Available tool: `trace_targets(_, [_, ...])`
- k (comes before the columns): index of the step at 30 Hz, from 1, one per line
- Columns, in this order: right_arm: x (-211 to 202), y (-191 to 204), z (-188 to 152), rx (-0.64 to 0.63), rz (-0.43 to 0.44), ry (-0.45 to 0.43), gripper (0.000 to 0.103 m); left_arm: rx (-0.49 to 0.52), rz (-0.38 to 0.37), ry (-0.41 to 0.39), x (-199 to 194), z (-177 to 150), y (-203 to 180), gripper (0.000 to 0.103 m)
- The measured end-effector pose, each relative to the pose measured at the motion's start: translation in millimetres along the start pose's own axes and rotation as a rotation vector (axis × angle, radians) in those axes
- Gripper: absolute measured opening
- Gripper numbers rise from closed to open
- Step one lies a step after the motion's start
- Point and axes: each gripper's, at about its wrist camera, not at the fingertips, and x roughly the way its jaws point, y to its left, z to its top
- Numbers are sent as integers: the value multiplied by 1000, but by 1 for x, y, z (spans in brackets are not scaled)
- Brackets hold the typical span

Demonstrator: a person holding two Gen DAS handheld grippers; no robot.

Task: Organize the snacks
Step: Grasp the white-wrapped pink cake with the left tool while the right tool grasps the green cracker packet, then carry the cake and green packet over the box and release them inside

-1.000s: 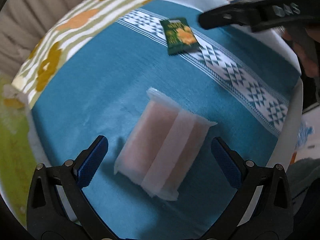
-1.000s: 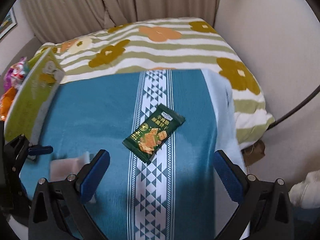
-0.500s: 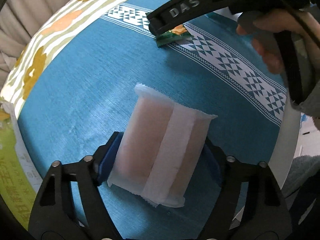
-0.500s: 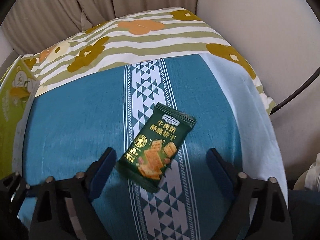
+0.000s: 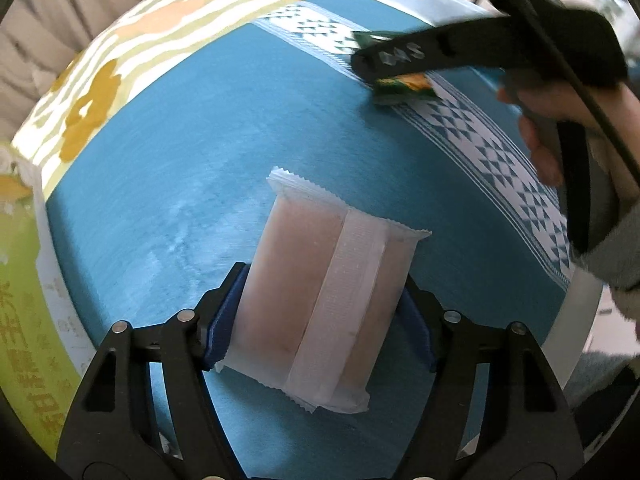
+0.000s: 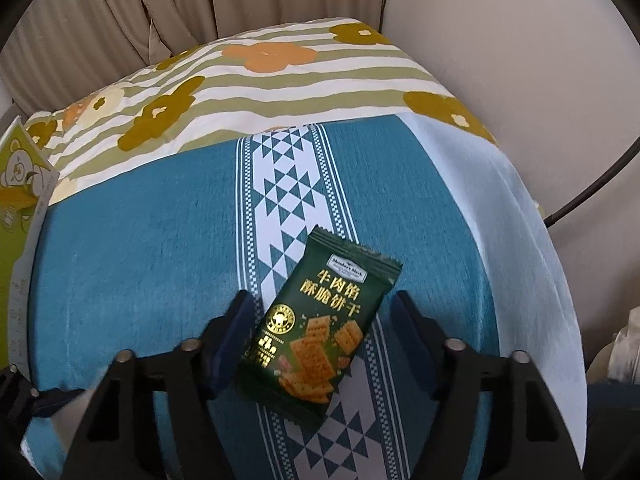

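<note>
A pale pink snack packet (image 5: 320, 300) with a white seam strip lies on the blue cloth (image 5: 180, 152). My left gripper (image 5: 318, 326) is shut on its near half, with a blue pad against each long side. A dark green cracker packet (image 6: 316, 328) lies on the cloth's white triangle band. My right gripper (image 6: 320, 344) straddles it, the left pad touching its edge, the right pad a small gap away, the jaws partly closed. The right gripper also shows in the left wrist view (image 5: 460, 52), over the green packet (image 5: 404, 86).
A green snack box (image 6: 16, 200) stands at the left edge of the cloth; it also shows in the left wrist view (image 5: 24, 320). A floral striped cover (image 6: 260, 76) lies beyond the cloth. A curtain and a wall stand behind.
My left gripper has closed on the pink packet. My right gripper has moved down over the green packet and its jaws have narrowed around it.
</note>
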Motion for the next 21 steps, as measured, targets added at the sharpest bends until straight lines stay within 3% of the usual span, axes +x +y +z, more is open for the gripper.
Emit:
trace_targets(6, [-1,2,-1,-13,12,-20,45,-141,12,-8,-2,3,19,67])
trace_targets(12, [-9,-2,-4,-26,50,-31,44,-241,15,-33,-10,5,35,66])
trace_targets(21, [-72,-2,0,-91,144,-105,44,-362,69,-148,-69,6,28,66])
